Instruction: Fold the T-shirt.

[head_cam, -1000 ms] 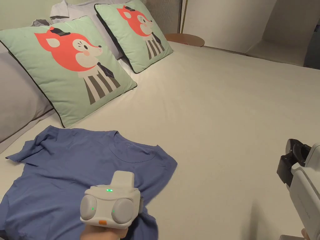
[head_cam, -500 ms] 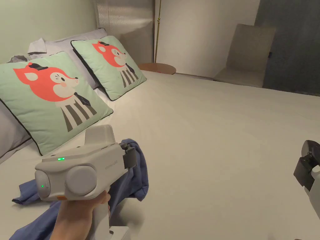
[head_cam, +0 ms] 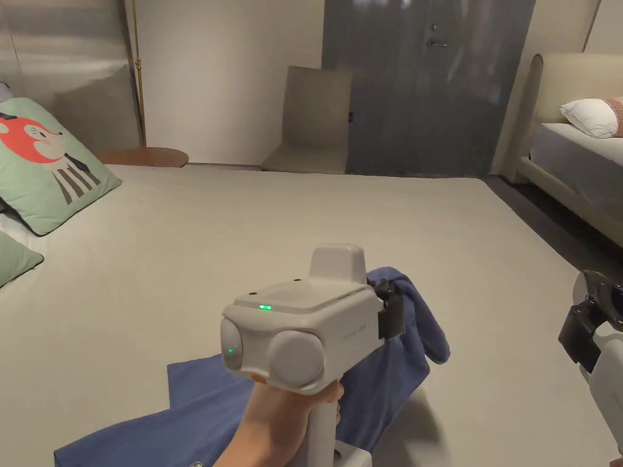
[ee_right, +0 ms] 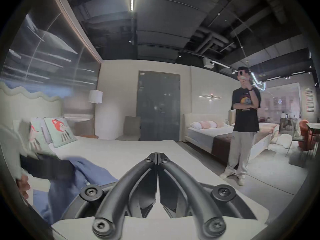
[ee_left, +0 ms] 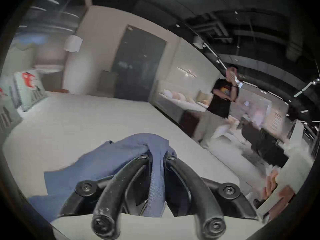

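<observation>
While raised, T-shirt (ee_left: 138,150) pinched between left tongs (ee_left: 157,154).

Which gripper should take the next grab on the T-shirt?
Probably right. The right gripper is shut and empty beside the T-shirt; the left gripper already holds a lifted bunch of it.

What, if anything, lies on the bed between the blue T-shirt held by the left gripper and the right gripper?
Nothing: in the head view, bare bed sheet separates the T-shirt, pinched in the left gripper, from the right gripper.
</observation>
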Tool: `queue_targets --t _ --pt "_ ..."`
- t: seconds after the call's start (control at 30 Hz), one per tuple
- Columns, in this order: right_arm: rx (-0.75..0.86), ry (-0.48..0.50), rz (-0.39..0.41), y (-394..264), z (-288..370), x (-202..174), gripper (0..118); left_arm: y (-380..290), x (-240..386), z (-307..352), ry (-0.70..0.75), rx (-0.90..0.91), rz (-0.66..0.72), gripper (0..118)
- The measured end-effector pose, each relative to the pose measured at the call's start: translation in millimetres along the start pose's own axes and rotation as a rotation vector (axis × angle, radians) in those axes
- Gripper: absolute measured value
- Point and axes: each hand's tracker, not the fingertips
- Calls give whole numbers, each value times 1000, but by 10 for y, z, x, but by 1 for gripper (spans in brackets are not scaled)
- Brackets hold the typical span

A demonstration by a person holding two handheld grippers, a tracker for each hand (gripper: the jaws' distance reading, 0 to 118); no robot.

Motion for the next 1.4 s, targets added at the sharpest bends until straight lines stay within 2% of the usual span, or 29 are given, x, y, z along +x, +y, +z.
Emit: queue_targets --t 0.2,0.3,0.4,0.53,0.57,0.6,0.7,0.73,0.8,0.93,1.03,1.1,1.13,1.17,1.27,1.4 --pt "-26 -56 17 -124 138 330 0 -947 327 -888 -60 -313 13 4" --pt "-45 -66 16 -209 157 410 0 -1408 352 -1129 -42 -473 67 4" --pt "-62 -67 17 -274 149 449 0 -1672 336 -1209 -25 -565 104 4" --pt "-74 -66 10 -302 122 436 0 -1796 251 -1217 -16 -583 143 4" --pt "-73 -64 6 -304 119 427 0 -1779 221 -1194 -24 -574 158 8" --pt "-72 -61 5 -301 120 409 0 -1740 198 -1156 -34 -558 183 25" --pt "-62 -52 8 -279 123 365 0 -1481 128 -899 -32 -472 189 96" --pt "-57 -45 7 -267 124 347 0 -1332 80 -731 -25 -404 166 102" --pt "-50 -33 -1 -242 118 306 0 -1019 -41 -327 21 -240 114 102" --pt "-22 0 -7 -218 114 162 0 -483 -408 648 243 74 18 102" --pt "-9 26 -6 -208 110 29 0 -282 -647 1292 463 221 -65 102" --pt "-3 44 -10 -212 100 -48 0 -219 -753 1661 585 287 -114 99" --pt "-2 51 -11 -212 92 -88 0 -206 -796 1822 633 319 -130 93" --pt "-2 57 -13 -212 83 -123 0 -204 -824 1931 669 338 -142 81" --pt "-5 78 -16 -218 63 -214 0 -218 -918 2186 757 366 -140 1" --pt "-7 98 -13 -225 53 -298 0 -225 -1014 2305 742 331 -119 0"
